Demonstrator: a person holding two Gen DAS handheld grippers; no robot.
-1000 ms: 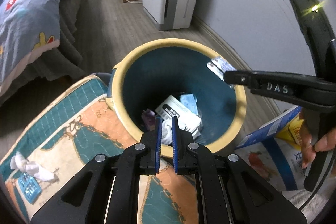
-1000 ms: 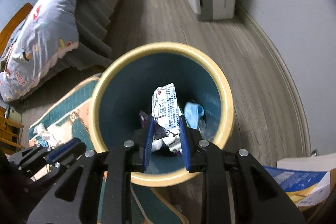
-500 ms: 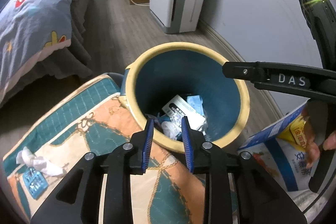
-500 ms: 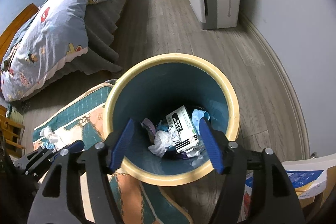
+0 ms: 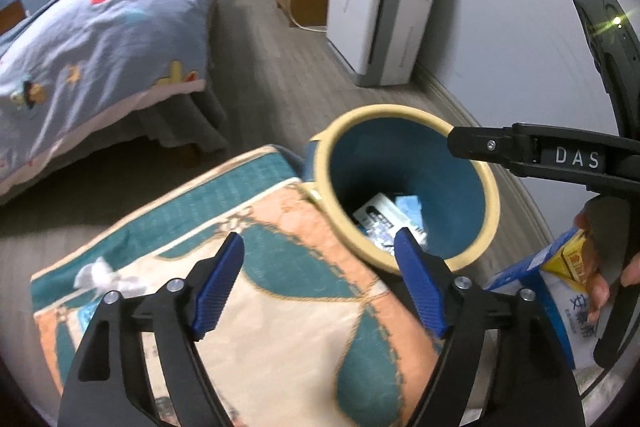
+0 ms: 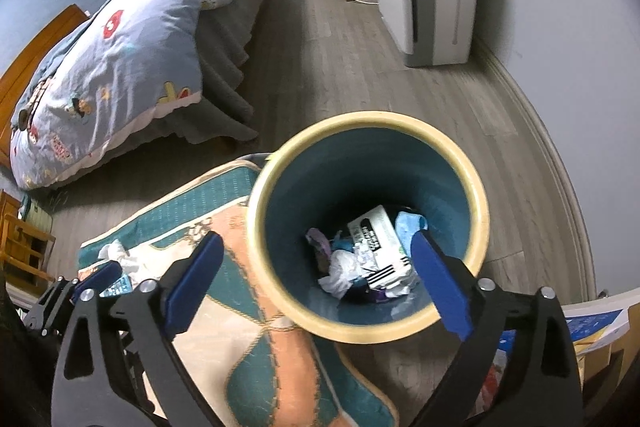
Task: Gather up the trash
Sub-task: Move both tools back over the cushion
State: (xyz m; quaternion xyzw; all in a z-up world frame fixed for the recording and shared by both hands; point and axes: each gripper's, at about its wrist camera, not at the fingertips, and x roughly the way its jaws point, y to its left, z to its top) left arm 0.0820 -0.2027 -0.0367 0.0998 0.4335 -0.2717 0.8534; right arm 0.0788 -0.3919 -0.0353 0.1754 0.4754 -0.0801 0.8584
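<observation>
Left wrist view
Left gripper [image 5: 320,279]: jaws spread wide, just opened, nothing between the blue pads; it hangs over a patterned rug [image 5: 256,307].
Bin [image 5: 492,211]: round, cream rim, teal inside, just beyond the rug's edge.
Trash [image 5: 384,217]: a white printed packet and blue scrap lie at the bin's bottom.
Tissue [image 5: 100,273]: crumpled, on the rug's far left.

Right wrist view
Right gripper [image 6: 316,279]: jaws wide apart, just opened, empty, hanging above the bin [image 6: 264,187].
Trash [image 6: 378,247]: packet, white tissue and purple scrap rest inside the bin.
Bed [image 6: 120,59]: blue cover, upper left.
</observation>
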